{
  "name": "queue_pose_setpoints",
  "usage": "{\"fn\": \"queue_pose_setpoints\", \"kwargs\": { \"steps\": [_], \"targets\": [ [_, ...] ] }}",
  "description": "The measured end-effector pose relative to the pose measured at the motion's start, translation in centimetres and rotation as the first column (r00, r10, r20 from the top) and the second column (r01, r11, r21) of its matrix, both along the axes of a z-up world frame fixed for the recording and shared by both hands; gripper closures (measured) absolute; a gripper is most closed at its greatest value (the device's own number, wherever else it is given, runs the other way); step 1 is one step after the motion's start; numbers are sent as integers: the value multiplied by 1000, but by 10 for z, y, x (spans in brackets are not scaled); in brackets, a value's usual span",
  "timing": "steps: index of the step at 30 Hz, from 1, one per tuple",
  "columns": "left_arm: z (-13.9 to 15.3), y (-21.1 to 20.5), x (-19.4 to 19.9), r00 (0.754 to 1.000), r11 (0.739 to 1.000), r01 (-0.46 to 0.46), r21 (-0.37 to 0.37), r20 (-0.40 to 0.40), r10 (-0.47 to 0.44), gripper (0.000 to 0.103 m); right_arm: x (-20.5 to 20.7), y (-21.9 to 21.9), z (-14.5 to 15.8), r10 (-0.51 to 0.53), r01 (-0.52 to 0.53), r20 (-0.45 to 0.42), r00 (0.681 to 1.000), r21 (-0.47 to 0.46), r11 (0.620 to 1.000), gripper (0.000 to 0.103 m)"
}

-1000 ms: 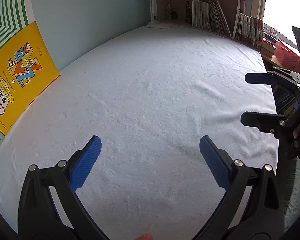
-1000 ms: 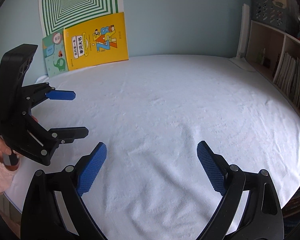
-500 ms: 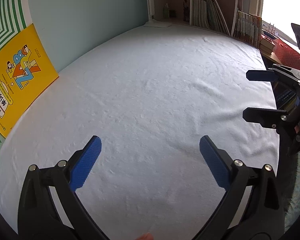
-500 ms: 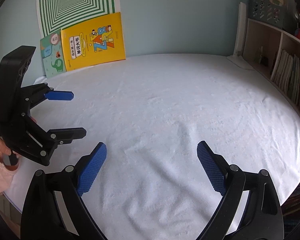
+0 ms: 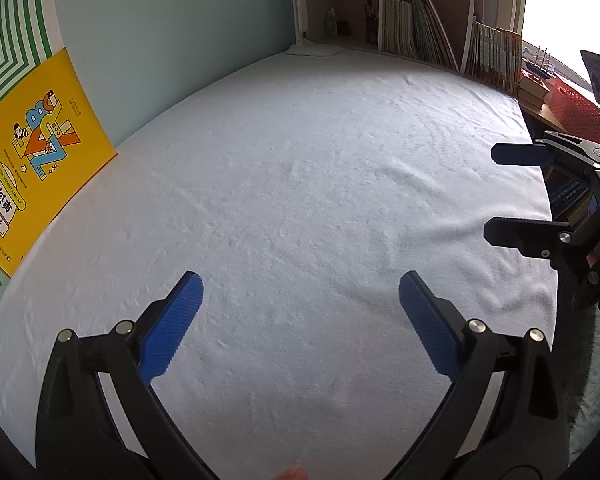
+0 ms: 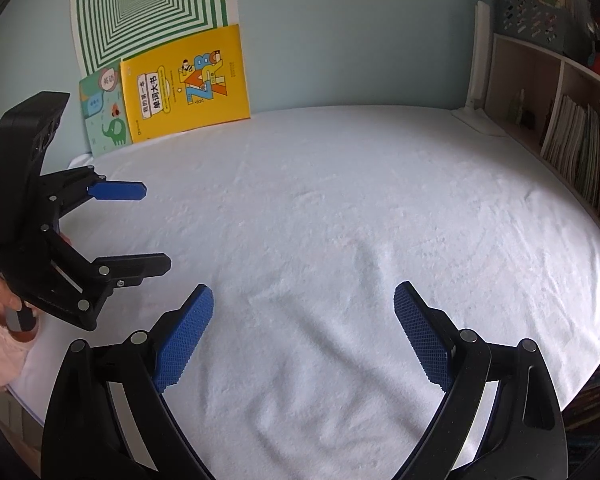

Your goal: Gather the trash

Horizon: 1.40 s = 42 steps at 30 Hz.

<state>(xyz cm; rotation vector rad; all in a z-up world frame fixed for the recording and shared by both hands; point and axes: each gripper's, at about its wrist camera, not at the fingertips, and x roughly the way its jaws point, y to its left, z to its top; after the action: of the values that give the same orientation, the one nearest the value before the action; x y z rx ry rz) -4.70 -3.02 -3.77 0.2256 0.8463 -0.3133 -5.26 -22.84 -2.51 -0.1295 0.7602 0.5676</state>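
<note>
No trash shows in either view. My left gripper point(image 5: 300, 312) is open and empty, low over the white towel-covered table point(image 5: 320, 184). My right gripper point(image 6: 304, 320) is open and empty over the same white cloth point(image 6: 340, 200). The right gripper also shows at the right edge of the left wrist view point(image 5: 496, 196), jaws apart. The left gripper shows at the left of the right wrist view point(image 6: 152, 226), jaws apart, held by a hand.
A yellow book point(image 6: 186, 86) and a green book point(image 6: 104, 114) lean on the pale blue wall under a green striped poster point(image 6: 148, 12). A bookshelf point(image 5: 416, 28) with books stands past the table's far end. A red basket point(image 5: 576, 108) sits at right.
Both grippers stay open. The left wrist view has tilted slightly, showing more of the bookshelf; the right wrist view has shifted a little. Nothing was taken or let go.
</note>
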Motion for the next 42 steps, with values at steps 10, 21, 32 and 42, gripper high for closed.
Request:
{"fn": "queue_pose_setpoints", "kwargs": {
  "steps": [10, 21, 32, 42],
  "targets": [
    [0, -2, -1, 1000, 1000, 2, 1, -2, -2, 7, -1, -1, 0, -1, 1, -1, 1000, -1, 1000, 12],
    [-3, -5, -2, 1000, 1000, 7, 8, -6, -7, 7, -1, -2, 0, -3, 3, -2, 1000, -9, 1000, 12],
    [-5, -6, -2, 1000, 1000, 17, 12, -7, -17, 7, -2, -3, 0, -1, 1, 1, 1000, -25, 1000, 12],
    [-5, -7, -3, 1000, 1000, 16, 13, -9, -16, 7, -1, -5, 0, -3, 3, -5, 1000, -25, 1000, 11]
  ]
}}
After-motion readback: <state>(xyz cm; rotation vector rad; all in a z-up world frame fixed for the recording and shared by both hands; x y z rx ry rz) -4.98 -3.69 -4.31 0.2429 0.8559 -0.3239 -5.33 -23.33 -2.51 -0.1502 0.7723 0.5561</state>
